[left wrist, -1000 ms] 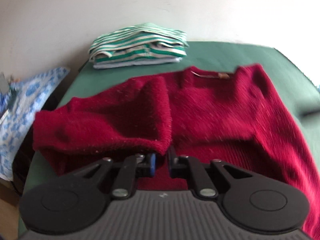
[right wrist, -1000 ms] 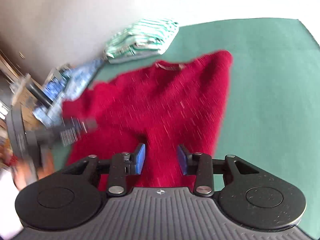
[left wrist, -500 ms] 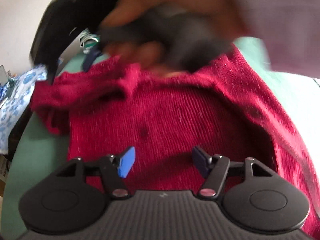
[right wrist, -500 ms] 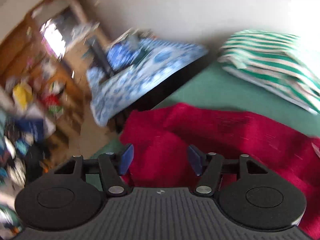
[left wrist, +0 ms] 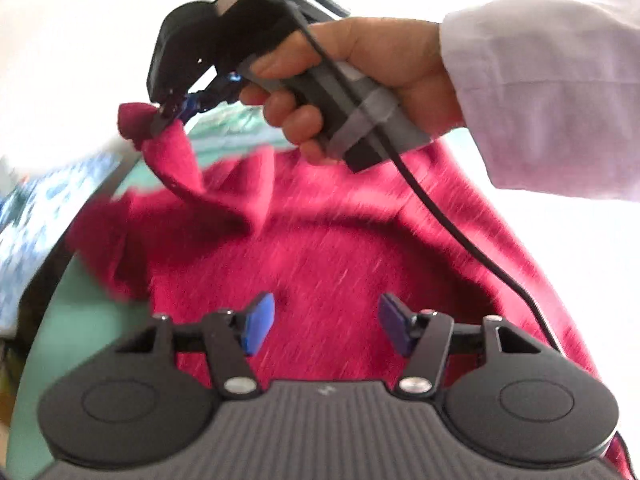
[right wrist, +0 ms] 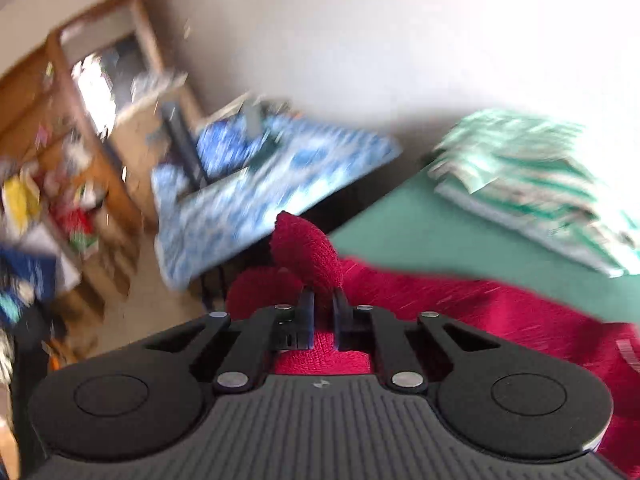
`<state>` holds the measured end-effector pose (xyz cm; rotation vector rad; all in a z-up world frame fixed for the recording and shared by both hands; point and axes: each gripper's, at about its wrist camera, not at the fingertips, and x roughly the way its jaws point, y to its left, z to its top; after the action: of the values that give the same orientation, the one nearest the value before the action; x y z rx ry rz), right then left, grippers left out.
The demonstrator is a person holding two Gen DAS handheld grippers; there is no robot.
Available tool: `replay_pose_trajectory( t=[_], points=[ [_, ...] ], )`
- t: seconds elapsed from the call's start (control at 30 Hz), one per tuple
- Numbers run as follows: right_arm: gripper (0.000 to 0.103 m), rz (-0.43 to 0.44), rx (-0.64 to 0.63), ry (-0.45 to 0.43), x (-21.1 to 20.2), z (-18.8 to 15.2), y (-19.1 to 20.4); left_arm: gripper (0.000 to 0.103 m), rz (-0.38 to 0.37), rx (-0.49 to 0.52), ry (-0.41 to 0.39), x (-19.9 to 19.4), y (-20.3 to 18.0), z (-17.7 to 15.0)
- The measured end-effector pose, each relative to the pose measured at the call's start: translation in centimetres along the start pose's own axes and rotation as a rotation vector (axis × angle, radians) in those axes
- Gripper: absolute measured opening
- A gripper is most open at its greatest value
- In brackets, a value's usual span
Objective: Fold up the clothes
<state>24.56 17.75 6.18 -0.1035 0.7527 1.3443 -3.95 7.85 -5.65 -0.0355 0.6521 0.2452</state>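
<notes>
A dark red knitted sweater point(left wrist: 328, 256) lies spread across the middle of the left wrist frame, rumpled at its left side. One sleeve end point(left wrist: 160, 136) is lifted toward the upper left, bunched to a tip. In the right wrist frame the same red knit point(right wrist: 308, 252) rises at centre.

Surface: green table top point(right wrist: 420, 232), edge blurred | Lying on it: red knit sweater point(left wrist: 320, 264) spread over the near part | Also on it: folded green-and-white striped clothes point(right wrist: 532, 176), stacked toward the wall, apart from the sweater
</notes>
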Motion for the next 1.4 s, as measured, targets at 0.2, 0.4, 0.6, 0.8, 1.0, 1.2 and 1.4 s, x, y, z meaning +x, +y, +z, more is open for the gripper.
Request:
replay_pose_trajectory(
  t=[0.2, 0.4, 0.6, 0.8, 1.0, 1.2, 1.4],
  points=[
    [0.009, 0.038, 0.162, -0.175, -9.8, 3.7, -3.7, 0.062, -0.168, 0.156, -0.102, 3.9, -2.8, 4.5],
    [0.009, -0.009, 0.137, -0.352, -19.8, 4.0, -3.3, 0.062, -0.167, 0.249, -0.087, 10.0, -3.3, 6.5],
    [0.009, -0.087, 0.177, -0.547, -27.6, 0.4, -1.7, 0.063, -0.138, 0.362, -0.041, 13.2, -2.3, 5.0],
    [0.008, -0.120, 0.212, -0.617, -31.5, -7.0, 2.8, 0.070, -0.119, 0.556, -0.128, 12.3, -3.1, 2.8],
    [0.008, -0.218, 0.309, -0.503, -32.0, -13.9, 7.6, 0.075, -0.158, 0.789, -0.222, 10.0, -3.4, 1.2],
    [0.008, -0.299, 0.454, -0.365, -31.0, -19.3, 11.4, 0.084, -0.197, 1.051, -0.309, 7.7, -3.6, -2.2],
    [0.009, -0.386, 0.523, -0.246, -30.0, -23.1, 13.9, 0.086, -0.259, 1.126, -0.329, 4.1, -1.5, -3.4]
  ],
)
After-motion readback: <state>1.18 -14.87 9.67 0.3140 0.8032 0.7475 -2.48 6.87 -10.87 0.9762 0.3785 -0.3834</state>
